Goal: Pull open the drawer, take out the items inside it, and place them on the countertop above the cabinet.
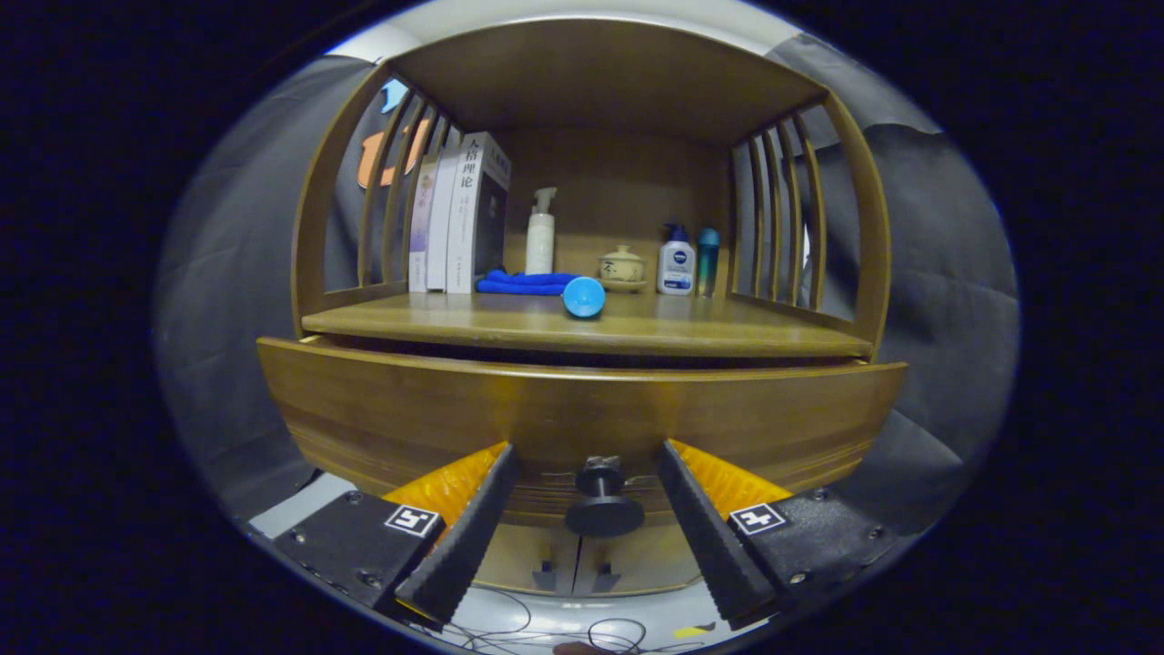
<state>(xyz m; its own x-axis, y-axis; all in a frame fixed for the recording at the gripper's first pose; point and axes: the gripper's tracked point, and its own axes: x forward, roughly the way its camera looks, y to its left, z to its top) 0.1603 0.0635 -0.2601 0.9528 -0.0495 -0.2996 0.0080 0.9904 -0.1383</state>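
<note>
Against the left rail of the surface [637, 338] stood three books [455, 218], upright and touching one another. Just right of them a folded blue cloth [523, 283] lay flat, with a white pump bottle [540, 233] upright behind it near the back wall. A blue cup [584, 297] lay on its side at the cloth's right end, nearer the front edge. Further right, near the back, sat a small lidded pot [623, 265], then a white lotion bottle [676, 261] and, just beside it, a slim teal bottle [707, 262] near the right rail. Below the surface the drawer [436, 414] stood slightly out from the cabinet [600, 82], a dark gap showing above its front. The tongs [587, 466] were apart, their fingers either side of the drawer's dark round knob [604, 511] without touching it.
</note>
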